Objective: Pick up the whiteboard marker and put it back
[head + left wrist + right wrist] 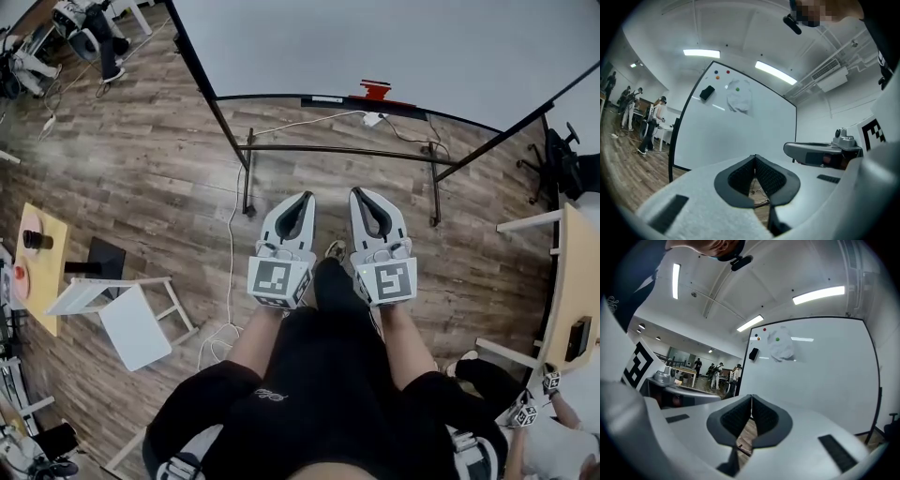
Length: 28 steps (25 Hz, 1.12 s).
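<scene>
A large whiteboard (375, 47) on a black wheeled stand (342, 150) stands in front of me. A small red thing (376, 91) sits on its lower ledge; I cannot tell whether it is the marker. No marker shows clearly in any view. My left gripper (305, 197) and right gripper (361, 192) are held side by side at waist height, pointing level at the board, both shut and empty. In the left gripper view the board (740, 136) carries a black eraser (707, 92) and a white cloth (739, 98). The right gripper view shows the same eraser (753, 354) and cloth (782, 348).
A white stool (131, 319) and a yellow table (37, 267) stand at the left, with a white cable (230, 281) across the wooden floor. A desk edge (562, 281) runs along the right. Another person with marker cubes (525, 408) is at the lower right. People stand far back.
</scene>
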### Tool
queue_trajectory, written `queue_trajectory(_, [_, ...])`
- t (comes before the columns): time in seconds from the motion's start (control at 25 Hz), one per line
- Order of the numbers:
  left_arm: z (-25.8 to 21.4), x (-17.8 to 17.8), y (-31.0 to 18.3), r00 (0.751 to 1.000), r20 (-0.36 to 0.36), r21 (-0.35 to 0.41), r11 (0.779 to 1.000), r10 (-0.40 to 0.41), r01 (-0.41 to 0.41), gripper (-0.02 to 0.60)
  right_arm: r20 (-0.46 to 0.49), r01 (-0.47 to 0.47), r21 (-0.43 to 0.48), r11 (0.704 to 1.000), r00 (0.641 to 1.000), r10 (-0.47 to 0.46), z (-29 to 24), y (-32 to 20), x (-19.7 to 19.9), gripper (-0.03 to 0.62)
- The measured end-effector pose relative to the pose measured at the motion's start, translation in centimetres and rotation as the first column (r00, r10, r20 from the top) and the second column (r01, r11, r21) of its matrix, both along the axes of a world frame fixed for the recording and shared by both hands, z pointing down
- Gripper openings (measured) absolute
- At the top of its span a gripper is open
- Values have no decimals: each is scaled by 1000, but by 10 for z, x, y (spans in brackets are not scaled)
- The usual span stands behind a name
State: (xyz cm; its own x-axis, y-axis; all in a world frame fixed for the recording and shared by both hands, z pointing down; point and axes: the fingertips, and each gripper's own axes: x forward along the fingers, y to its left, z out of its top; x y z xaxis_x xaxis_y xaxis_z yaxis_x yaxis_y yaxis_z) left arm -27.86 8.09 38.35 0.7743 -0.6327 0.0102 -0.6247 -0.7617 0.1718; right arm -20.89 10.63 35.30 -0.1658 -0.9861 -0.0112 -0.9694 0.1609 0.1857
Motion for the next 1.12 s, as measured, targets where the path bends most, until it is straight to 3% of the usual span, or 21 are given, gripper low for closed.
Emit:
queue_trajectory(0.24, [7,32,-59,999,47,-4,1000,10,-10,6,-3,26,20,999,1000,-26,2,-61,27,2])
queue_trajectory(0.52, [19,106,-118,987,148,-16,998,61,-60,6,2,23,13,1000,1000,-23,4,-120,98,2])
queue_trajectory(0.8, [43,175,-156,955,275,-34,994,107,-101,6,49,20,-11,1000,999,-19,22,-149,166,2])
queue_trajectory(1.12, [76,206,-187,893,429,-79,990,138,-115,6,112,25,-53,998,994,-19,47,-175,208,2])
